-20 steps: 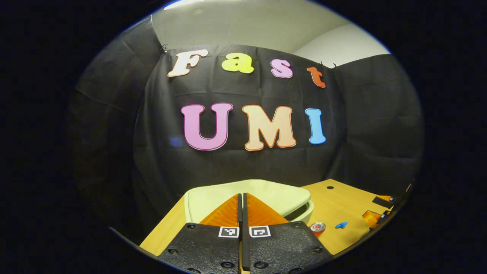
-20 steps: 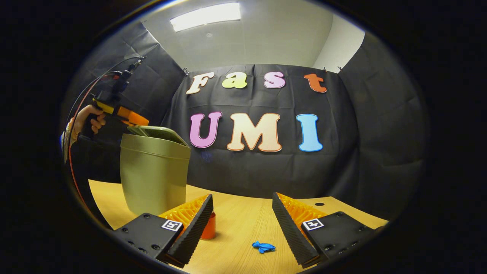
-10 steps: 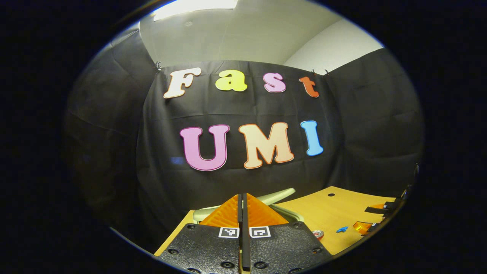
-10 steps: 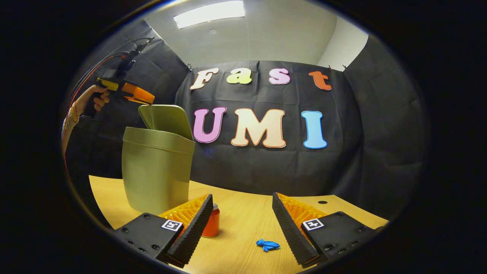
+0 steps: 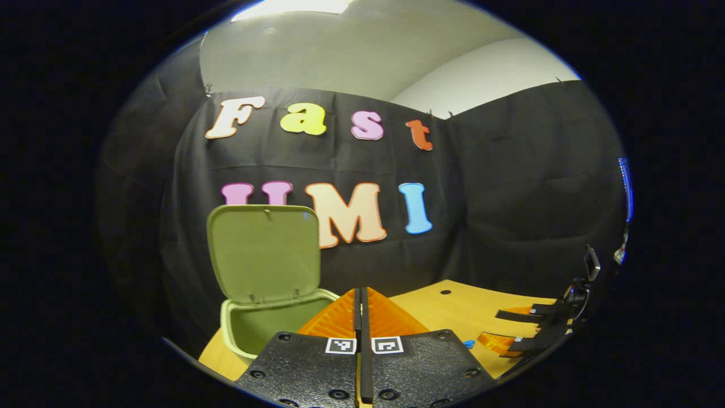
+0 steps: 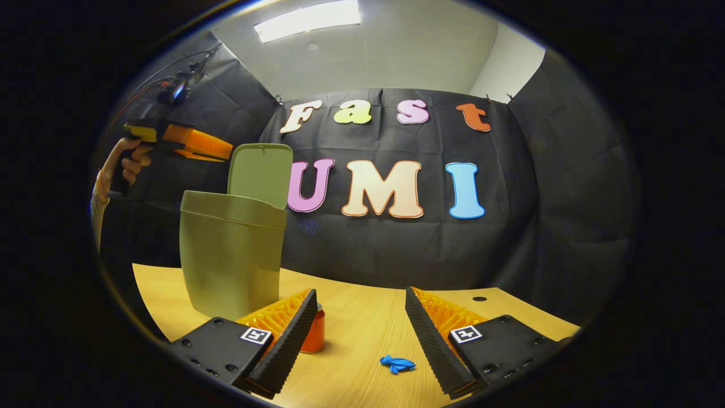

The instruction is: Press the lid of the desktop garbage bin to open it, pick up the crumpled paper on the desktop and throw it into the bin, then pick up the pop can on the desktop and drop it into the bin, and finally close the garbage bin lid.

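Observation:
The green desktop bin [image 6: 229, 260] stands on the wooden table with its lid [image 6: 259, 173] swung upright. In the left gripper view the lid [image 5: 263, 252] stands above the bin's open mouth [image 5: 266, 323]. My left gripper [image 5: 361, 292] is shut on nothing, just right of the opening. It hangs in a hand above the bin [image 6: 190, 144] in the right gripper view. My right gripper [image 6: 360, 293] is open, low over the table. The red pop can [image 6: 314, 335] stands partly behind its left finger. The blue crumpled paper [image 6: 396, 364] lies between the fingers.
The wooden table [image 6: 362, 334] runs back to the black cloth wall and has a small round hole [image 6: 480, 298] at its far right. In the left gripper view the right gripper [image 5: 529, 331] shows at the far right, beyond the blue paper [image 5: 468, 343].
The bin lid has swung from nearly flat to fully upright. My left gripper has lifted off it and drawn up and away, still shut. The right gripper has barely moved.

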Demonstrator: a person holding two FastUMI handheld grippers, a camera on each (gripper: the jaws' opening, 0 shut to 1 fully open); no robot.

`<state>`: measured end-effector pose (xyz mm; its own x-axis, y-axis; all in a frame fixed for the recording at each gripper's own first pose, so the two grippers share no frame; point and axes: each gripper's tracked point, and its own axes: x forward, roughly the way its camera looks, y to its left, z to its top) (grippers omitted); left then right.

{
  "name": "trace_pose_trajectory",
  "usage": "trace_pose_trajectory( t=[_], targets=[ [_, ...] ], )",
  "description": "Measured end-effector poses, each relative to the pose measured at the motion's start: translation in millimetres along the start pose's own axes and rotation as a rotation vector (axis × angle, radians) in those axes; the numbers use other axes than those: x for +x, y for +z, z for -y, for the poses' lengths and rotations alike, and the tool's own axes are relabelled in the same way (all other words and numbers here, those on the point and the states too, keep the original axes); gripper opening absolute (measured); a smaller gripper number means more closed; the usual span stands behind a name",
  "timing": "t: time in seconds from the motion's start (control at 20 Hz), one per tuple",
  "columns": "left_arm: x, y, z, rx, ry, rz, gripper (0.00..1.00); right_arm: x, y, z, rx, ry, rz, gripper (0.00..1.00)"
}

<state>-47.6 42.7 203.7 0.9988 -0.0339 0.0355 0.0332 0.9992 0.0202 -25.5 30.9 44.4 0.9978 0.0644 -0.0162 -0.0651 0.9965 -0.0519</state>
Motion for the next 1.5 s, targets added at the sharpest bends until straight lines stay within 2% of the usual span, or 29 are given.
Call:
trace_pose_trajectory(
  t=[0.1,0.3,0.6,0.75,0.8,0.85,1.05,1.1,1.15,1.25,1.4,1.5],
  targets=[
    [-1.6,-19.9,33.8,-0.017,-0.087,-0.002,0.00,0.2,-0.9,3.5,0.003,-0.008,-0.003,0.98],
    [-4.6,-67.3,77.7,-0.101,-0.201,-0.016,0.00,-0.1,-1.9,13.4,-0.012,-0.025,-0.016,0.98],
    [-8.9,-109.5,92.1,-0.090,-0.237,0.001,0.00,1.2,-3.8,20.7,0.032,-0.043,-0.041,0.98],
    [-7.6,-122.7,99.9,-0.106,-0.260,0.016,0.01,1.1,-11.0,26.2,0.009,-0.056,-0.085,1.00],
    [-8.1,-128.8,106.4,-0.099,-0.281,-0.002,0.04,1.4,-16.9,32.5,-0.008,-0.072,-0.111,0.98],
    [-9.3,-133.9,110.6,-0.084,-0.297,-0.020,0.15,2.5,-23.1,38.4,-0.020,-0.085,-0.146,0.98],
    [-7.6,-139.7,108.7,-0.064,-0.293,-0.037,0.87,13.4,-42.2,46.3,-0.044,-0.065,-0.259,0.98],
    [-7.4,-139.1,108.1,-0.062,-0.292,-0.035,0.86,15.7,-46.7,49.0,-0.057,-0.056,-0.284,0.98],
    [-6.4,-140.1,108.0,-0.060,-0.293,-0.035,0.91,19.0,-52.4,49.7,-0.072,-0.042,-0.314,0.98],
    [-6.0,-141.5,103.5,-0.062,-0.285,-0.034,0.93,28.5,-70.4,50.5,-0.102,-0.010,-0.385,0.99],
    [-5.2,-143.6,102.6,-0.080,-0.279,-0.042,0.93,40.2,-102.2,44.7,-0.125,0.059,-0.503,1.00],
    [-4.3,-147.2,106.1,-0.092,-0.288,-0.054,0.93,42.4,-125.7,52.1,-0.139,0.063,-0.588,0.99]
  ],
)
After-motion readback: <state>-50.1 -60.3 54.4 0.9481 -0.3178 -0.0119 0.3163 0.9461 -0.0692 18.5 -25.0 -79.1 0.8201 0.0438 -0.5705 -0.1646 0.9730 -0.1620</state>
